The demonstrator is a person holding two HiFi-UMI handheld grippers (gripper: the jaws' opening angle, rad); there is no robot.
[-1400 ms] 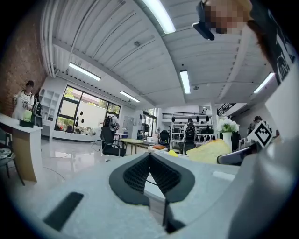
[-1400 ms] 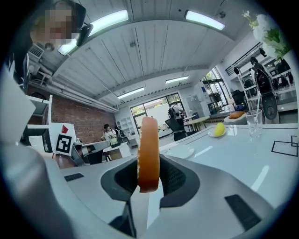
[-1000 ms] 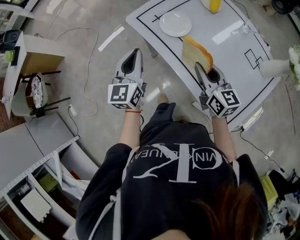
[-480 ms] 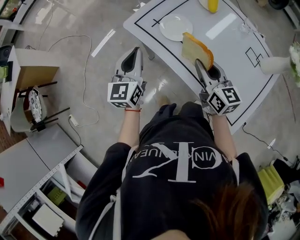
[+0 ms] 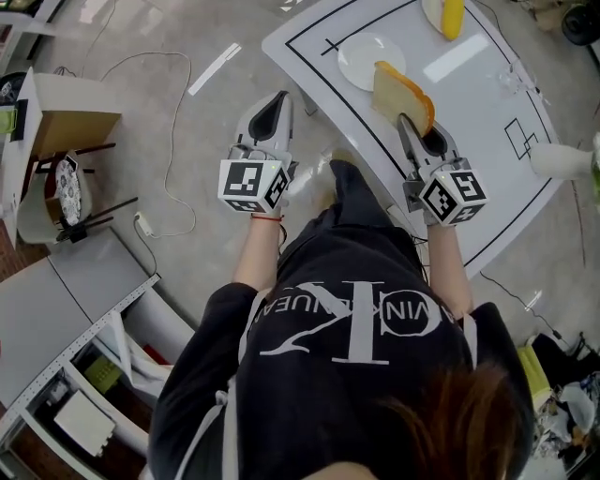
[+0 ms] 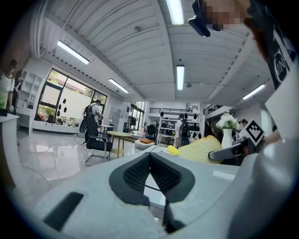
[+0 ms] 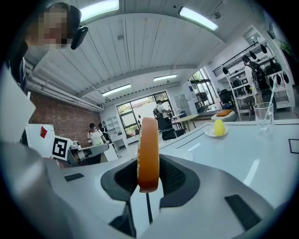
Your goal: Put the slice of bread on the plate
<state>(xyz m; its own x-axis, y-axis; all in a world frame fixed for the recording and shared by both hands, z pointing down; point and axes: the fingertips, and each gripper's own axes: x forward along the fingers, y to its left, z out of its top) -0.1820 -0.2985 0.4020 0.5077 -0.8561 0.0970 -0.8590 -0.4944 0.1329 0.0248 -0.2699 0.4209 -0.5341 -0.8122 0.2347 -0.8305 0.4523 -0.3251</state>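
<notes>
A slice of bread [image 5: 403, 92] with an orange-brown crust stands on edge between the jaws of my right gripper [image 5: 406, 120], which is shut on it. It hangs above the white table [image 5: 469, 122], just right of the empty white plate [image 5: 356, 56]. In the right gripper view the bread [image 7: 148, 140] rises straight out of the right gripper [image 7: 148, 162]. My left gripper [image 5: 278, 98] is shut with nothing in it, and it is held over the floor left of the table. In the left gripper view the pads meet at the tips of the left gripper [image 6: 150, 155], and the bread [image 6: 201, 150] shows to the right.
At the table's far end a small plate holds a yellow fruit [image 5: 448, 14]. A clear glass [image 5: 514, 80] and a white vase [image 5: 561, 159] stand on the table's right side. Cables run over the floor [image 5: 169, 122]; a cardboard box [image 5: 70, 127] and shelves stand at the left.
Both grippers have moved forward toward the table. The bread in the right gripper has come closer to the plate and now overlaps the plate's right edge in the head view.
</notes>
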